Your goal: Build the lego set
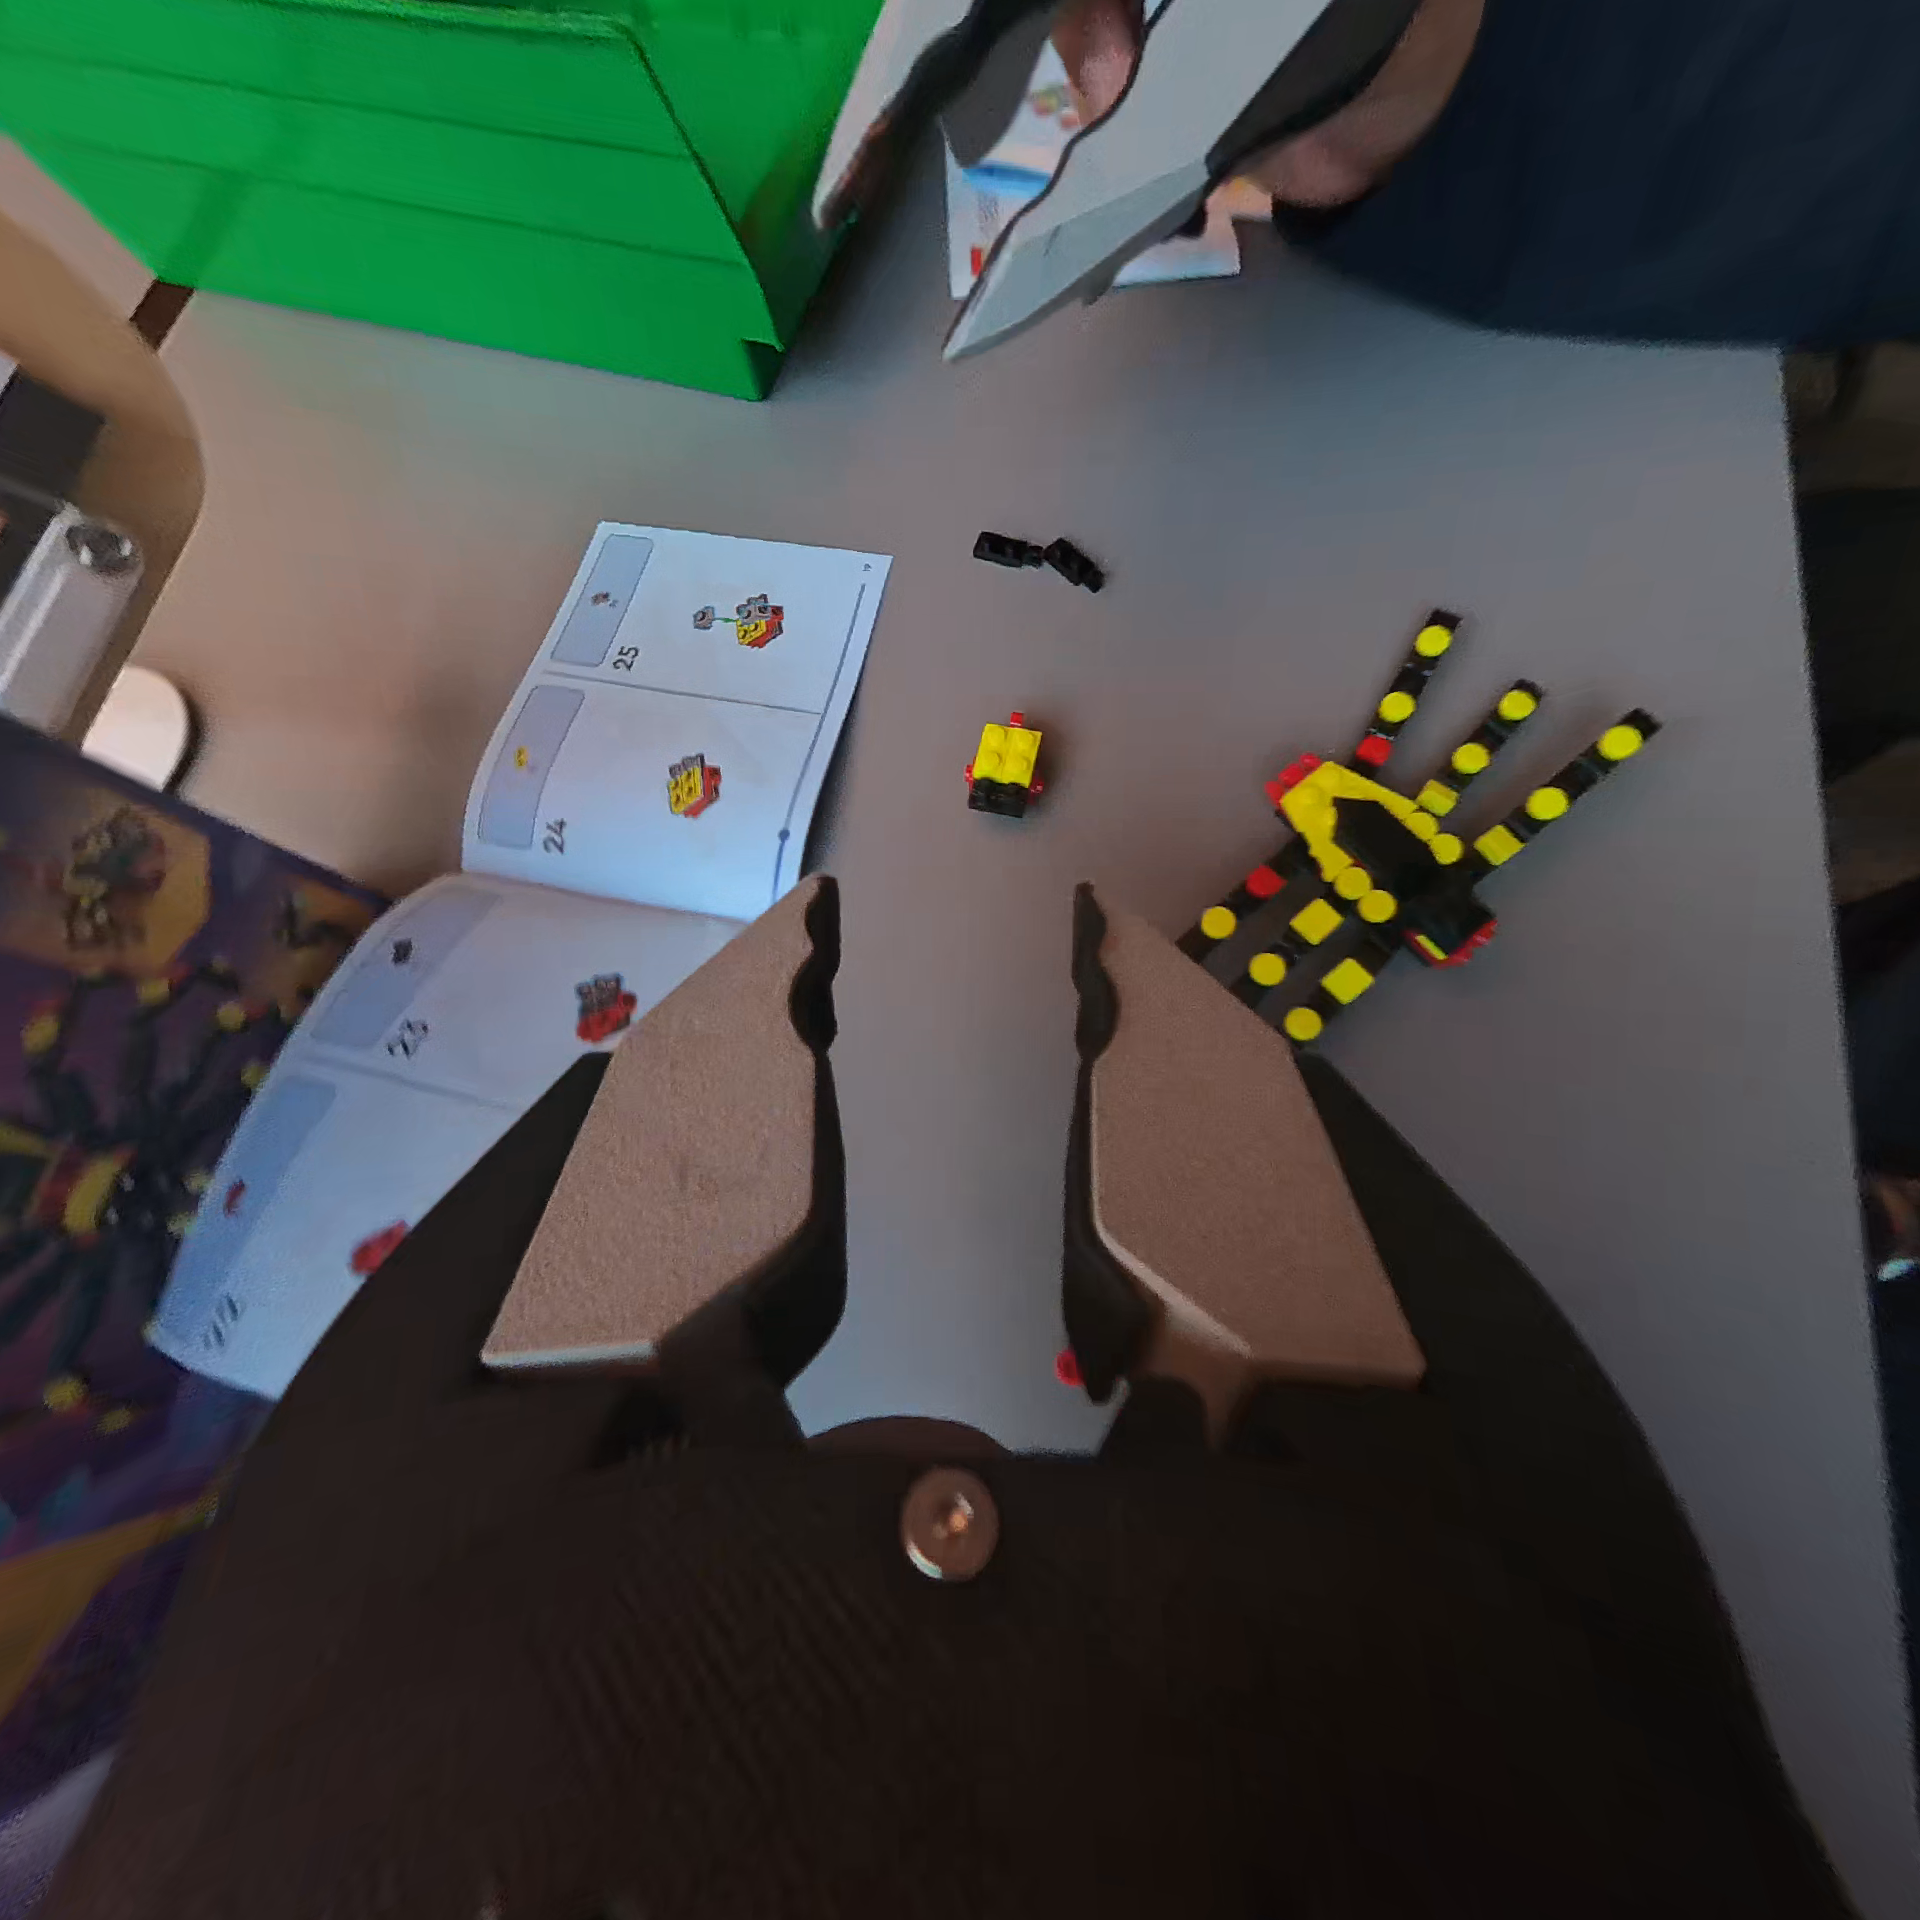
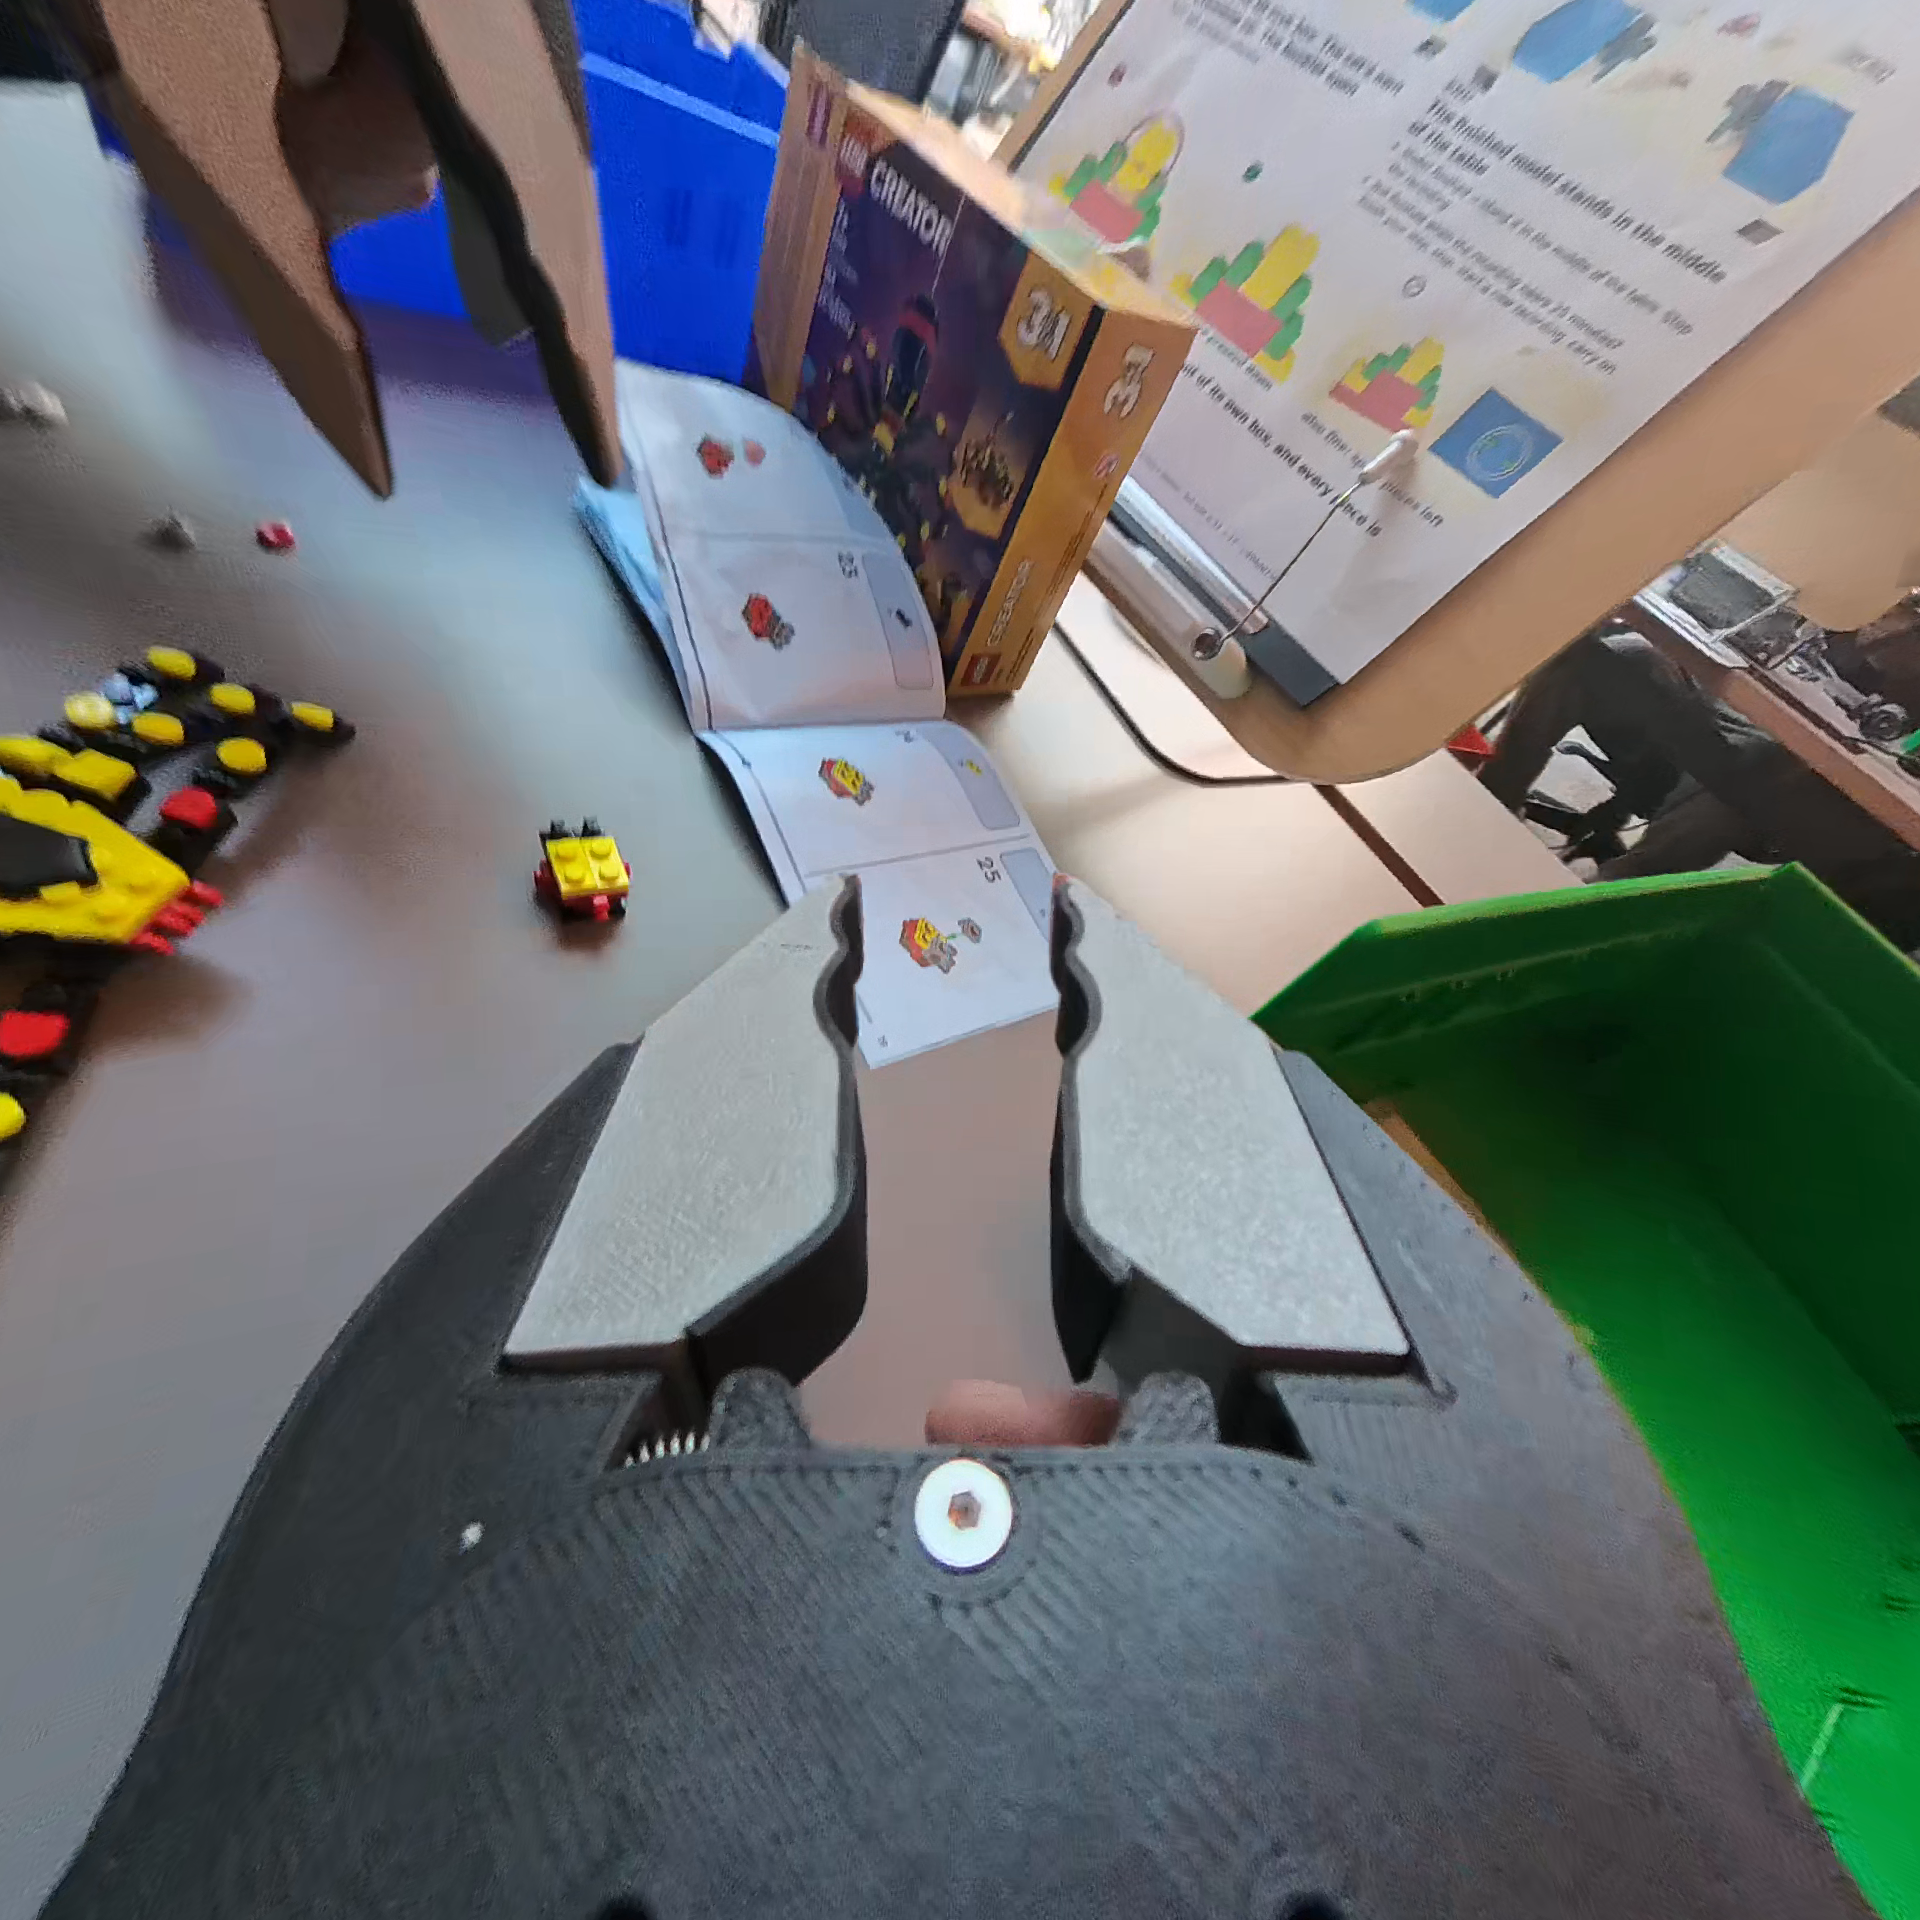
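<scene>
A small yellow, red and black block (image 1: 1006,767) stands alone on the grey table (image 1: 1039,1143), just ahead of my left gripper (image 1: 956,914), which is open and empty above the table. Two small black pieces (image 1: 1039,561) lie beyond the block. The black spider model with yellow and red studs (image 1: 1392,842) lies to the right. My right gripper (image 2: 954,914) is open and empty, hovering over the open instruction booklet (image 2: 831,644). From there the block (image 2: 584,873) is to its left and the spider model (image 2: 94,831) is at the far left.
A green bin (image 1: 416,177) stands at the back left, close on the right in the right wrist view (image 2: 1662,1143). The set's box (image 2: 966,364) stands behind the booklet, with a blue bin (image 2: 675,208) beyond. A board with a printed sheet (image 2: 1455,260) overhangs. Small loose pieces (image 2: 275,535) lie far off. The left gripper's tips are roughly 15 centimetres from the right gripper's. The block (image 2: 584,873) is about equally far from each gripper, around 9 centimetres. My left wrist view (image 1: 1013,744) looks at it from another angle.
</scene>
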Motion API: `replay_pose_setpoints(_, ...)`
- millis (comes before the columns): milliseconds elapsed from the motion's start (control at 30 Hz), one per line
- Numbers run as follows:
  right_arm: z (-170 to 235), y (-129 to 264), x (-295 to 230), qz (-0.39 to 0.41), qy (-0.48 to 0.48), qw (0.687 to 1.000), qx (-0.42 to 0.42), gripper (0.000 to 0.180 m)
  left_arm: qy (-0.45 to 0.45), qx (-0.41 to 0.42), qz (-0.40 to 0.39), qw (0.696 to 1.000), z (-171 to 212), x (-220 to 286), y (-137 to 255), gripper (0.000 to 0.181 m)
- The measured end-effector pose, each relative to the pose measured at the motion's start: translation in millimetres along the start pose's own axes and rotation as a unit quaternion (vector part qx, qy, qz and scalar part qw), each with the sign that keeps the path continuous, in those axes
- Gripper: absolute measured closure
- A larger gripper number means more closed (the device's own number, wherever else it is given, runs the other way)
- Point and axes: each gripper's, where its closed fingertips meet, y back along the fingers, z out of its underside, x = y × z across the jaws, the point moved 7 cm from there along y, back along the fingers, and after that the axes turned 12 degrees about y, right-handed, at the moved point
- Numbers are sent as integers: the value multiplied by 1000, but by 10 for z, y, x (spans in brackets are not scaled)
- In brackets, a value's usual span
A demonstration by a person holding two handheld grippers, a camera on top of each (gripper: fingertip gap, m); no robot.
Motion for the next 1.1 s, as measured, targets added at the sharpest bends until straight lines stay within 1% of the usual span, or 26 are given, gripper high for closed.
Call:
replay_pose_setpoints(67, 1, 12, 55, 10, -34, 999, 10, 143, 28, 20, -11, 999, 146, 8, 96, 134)
replay_pose_setpoints(133, 18, 11, 107, 18, -68, 997, 15, 132, 37, 42, -49, 997, 305, -38, 177, 134)
replay_pose_setpoints(200, 52, 9, 163, 39, -88, 995, 14, 131, 42, 64, -73, 994, 436, -67, 236, 132)
replay_pose_setpoints(300, 116, 2, 243, 81, -106, 991, -4, 121, 62, 128, -37, 989, 505, 1, 276, 132)
replay_pose_setpoints(367, 116, -4, 285, 101, -118, 988, 3, 112, 73, 133, -11, 988, 468, 49, 293, 125)
replay_pose_setpoints(400, 108, -8, 304, 107, -127, 986, 9, 105, 71, 140, -11, 987, 453, 60, 298, 126)
replay_pose_setpoints(433, 101, -10, 316, 110, -138, 984, 16, 101, 71, 145, -13, 987, 462, 65, 294, 130)
replay_pose_setpoints(467, 95, -13, 324, 109, -149, 982, 23, 99, 70, 143, -13, 987, 488, 75, 282, 140)
replay_pose_setpoints(533, 83, -20, 330, 101, -166, 980, 34, 96, 69, 137, -20, 988, 515, 76, 263, 142)
replay_pose_setpoints(567, 78, -22, 325, 96, -169, 980, 36, 96, 67, 141, -25, 987, 510, 75, 269, 145)
replay_pose_setpoints(633, 65, -12, 319, 92, -167, 981, 39, 97, 69, 153, -27, 985, 497, 78, 288, 145)
replay_pose_setpoints(700, 36, 8, 310, 91, -158, 982, 45, 100, 76, 160, -32, 984, 485, 58, 299, 134)
replay_pose_setpoints(767, 3, 36, 308, 95, -146, 983, 53, 105, 72, 157, -44, 984, 497, 23, 290, 131)
replay_pose_setpoints(833, -30, 57, 303, 95, -139, 983, 67, 110, 61, 152, -76, 984, 513, -38, 271, 125)
replay_pose_setpoints(933, -41, 49, 272, 77, -143, 984, 75, 114, 52, 158, -108, 980, 523, -110, 257, 120)
replay_pose_setpoints(1100, -24, 24, 227, 66, -125, 988, 57, 118, 68, 180, -96, 976, 526, -174, 285, 120)
